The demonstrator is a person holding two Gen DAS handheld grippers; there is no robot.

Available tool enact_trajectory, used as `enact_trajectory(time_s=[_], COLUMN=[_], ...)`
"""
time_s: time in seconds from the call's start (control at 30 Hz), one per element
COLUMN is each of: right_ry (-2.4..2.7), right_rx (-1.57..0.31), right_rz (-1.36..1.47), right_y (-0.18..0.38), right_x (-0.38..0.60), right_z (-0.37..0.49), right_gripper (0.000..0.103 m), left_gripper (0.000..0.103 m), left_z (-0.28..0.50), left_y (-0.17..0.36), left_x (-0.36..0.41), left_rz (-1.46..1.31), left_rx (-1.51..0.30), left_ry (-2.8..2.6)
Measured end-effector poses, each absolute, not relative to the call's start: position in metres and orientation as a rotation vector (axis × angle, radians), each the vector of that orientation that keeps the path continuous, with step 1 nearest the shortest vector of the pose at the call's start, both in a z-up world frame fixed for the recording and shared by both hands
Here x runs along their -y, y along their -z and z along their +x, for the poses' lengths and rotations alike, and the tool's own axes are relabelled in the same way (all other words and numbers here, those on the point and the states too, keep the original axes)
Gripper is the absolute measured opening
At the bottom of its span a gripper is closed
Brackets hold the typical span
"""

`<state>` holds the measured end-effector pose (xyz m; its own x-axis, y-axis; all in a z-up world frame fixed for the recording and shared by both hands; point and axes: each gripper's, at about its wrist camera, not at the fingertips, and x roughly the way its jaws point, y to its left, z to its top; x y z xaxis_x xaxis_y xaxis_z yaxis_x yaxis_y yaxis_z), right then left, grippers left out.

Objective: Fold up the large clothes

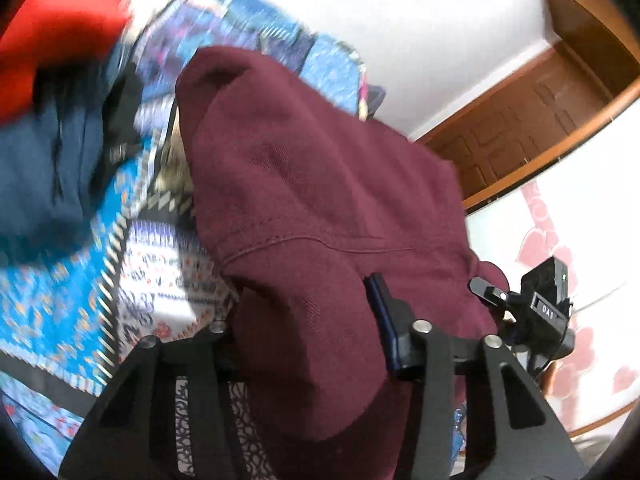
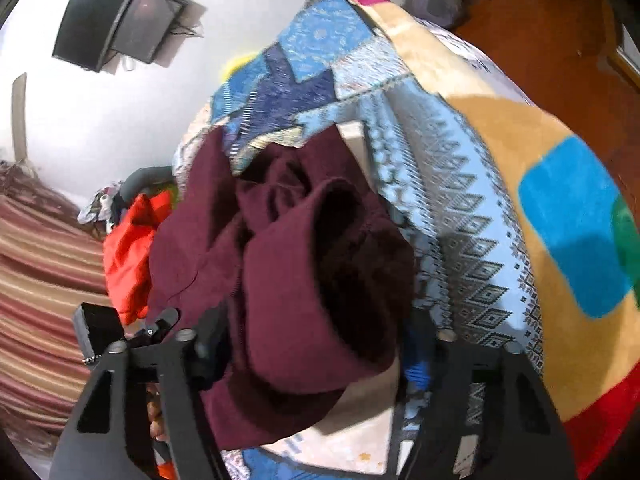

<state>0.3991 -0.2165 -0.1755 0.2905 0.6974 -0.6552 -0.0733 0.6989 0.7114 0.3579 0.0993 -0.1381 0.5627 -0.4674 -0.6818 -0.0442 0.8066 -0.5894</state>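
Only one piece of lettering could be read — the white capitals "DAS" on a small black label plate (image 1: 547,307) fixed to the side of the right gripper (image 1: 532,312), which showed at the right edge of the left wrist view. Any characters after those three were too small and blurred to make out. The right wrist view carried no readable text — the patterned fabrics there bore only geometric motifs, not letters.

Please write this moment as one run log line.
left gripper: shut on maroon garment | right gripper: shut on maroon garment | garment: bunched over patterned blanket
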Motion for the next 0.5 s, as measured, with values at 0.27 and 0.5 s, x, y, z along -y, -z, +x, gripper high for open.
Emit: enact_trajectory(time_s=[0.27, 0.5], right_ry=[-0.642, -0.758], right_rx=[-1.016, -0.861], right_rz=[0.609, 0.559], right_y=[0.105, 0.033], right_x=[0.190, 0.136], right_z=[0.400, 0.407], right_gripper=[0.048, 0.048], left_gripper=[0.040, 0.040], left_z=[0.342, 0.324], left_y=[0.059, -0.027], left_x=[-0.119, -0.170], left_rz=[-0.515, -0.454], left_rx=[-0.801, -0.635], left_ry=[0.292, 0.267])
